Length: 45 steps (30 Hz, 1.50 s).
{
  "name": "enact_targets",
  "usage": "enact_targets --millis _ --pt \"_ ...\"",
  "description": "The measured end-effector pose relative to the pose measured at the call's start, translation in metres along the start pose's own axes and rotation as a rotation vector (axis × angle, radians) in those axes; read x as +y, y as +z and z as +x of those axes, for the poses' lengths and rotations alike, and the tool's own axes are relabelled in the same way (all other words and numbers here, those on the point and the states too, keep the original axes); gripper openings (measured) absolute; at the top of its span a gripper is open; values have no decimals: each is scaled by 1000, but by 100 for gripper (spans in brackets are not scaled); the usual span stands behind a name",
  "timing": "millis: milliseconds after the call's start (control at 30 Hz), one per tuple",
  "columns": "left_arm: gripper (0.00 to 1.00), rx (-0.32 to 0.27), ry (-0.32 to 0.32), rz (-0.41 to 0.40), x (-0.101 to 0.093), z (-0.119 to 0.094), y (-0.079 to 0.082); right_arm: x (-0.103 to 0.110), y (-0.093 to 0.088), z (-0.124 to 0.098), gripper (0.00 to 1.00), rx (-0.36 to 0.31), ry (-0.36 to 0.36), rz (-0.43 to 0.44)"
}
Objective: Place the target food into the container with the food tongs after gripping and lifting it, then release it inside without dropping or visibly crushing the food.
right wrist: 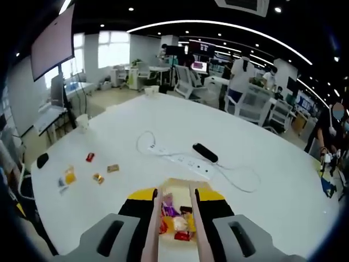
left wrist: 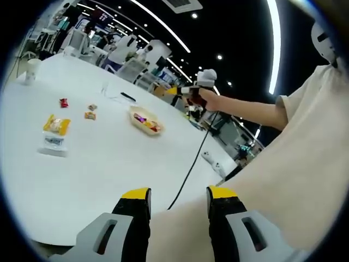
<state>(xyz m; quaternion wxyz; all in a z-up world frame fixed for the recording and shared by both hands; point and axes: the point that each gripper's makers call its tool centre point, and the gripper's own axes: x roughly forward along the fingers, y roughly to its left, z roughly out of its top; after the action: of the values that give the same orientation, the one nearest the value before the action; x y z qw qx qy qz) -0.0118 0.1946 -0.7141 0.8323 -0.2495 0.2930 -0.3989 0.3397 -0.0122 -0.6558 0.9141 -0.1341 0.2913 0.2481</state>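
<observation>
From my right gripper (right wrist: 175, 203), the jaws are clamped on a pair of food tongs (right wrist: 177, 224), whose two pale arms run forward at 12 o'clock with a gap between their tips; I see no food held between those tips, and they hang directly over the shallow container (right wrist: 175, 229), which already has wrapped snacks in it. My left gripper (left wrist: 178, 196) is at the table's near edge, jaws parted wide and holding nothing, with a black cable (left wrist: 191, 166) running between them. The remaining snacks lie well apart from the tongs, out at about 10 o'clock in the right gripper view: a yellow packet (right wrist: 69, 176), a small orange candy (right wrist: 98, 178), a brown one (right wrist: 113, 168) and a red one (right wrist: 90, 158). I cannot tell which is the target. Further off at 12 o'clock sit a white power strip (right wrist: 188, 161) and a black remote (right wrist: 205, 153). My worry is the reach: small slick wrappers could slip from the tong tips if I squeeze lightly, or crush if I squeeze hard. The white table (right wrist: 262, 196) is bare around them.
</observation>
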Motion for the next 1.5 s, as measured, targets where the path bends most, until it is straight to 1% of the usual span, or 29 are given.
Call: enact_targets --millis 100,233,400,500,567,733,1033,1100,1300,1367,1433,1500 --pt "40 -3 3 -1 2 -3 0 8 2 3 27 1 11 0" --pt "40 -9 8 -4 4 -8 1 25 3 11 27 9 36 -8" --pt "40 -15 13 -8 7 -12 1 37 2 22 27 18 63 -13" --pt "40 -19 16 -12 9 -14 0 43 1 25 27 29 67 -36" --pt "40 -23 20 -16 12 -17 -2 52 2 29 27 30 82 -38" --pt "40 -28 28 -25 15 -23 -5 67 2 36 27 34 107 -35" --pt "40 -43 46 -36 23 -36 -5 98 5 49 28 45 154 -52" --pt "40 -45 48 -37 23 -38 -6 102 6 50 28 46 159 -55" --pt "40 -44 47 -43 27 -43 -7 132 8 58 28 58 200 -100" --pt "40 -46 46 -44 28 -44 -6 138 8 59 28 62 210 -105" --pt "40 -47 46 -45 30 -46 -6 150 6 61 28 68 228 -122" --pt "40 -48 46 -45 31 -48 -6 157 5 62 28 73 246 -133"
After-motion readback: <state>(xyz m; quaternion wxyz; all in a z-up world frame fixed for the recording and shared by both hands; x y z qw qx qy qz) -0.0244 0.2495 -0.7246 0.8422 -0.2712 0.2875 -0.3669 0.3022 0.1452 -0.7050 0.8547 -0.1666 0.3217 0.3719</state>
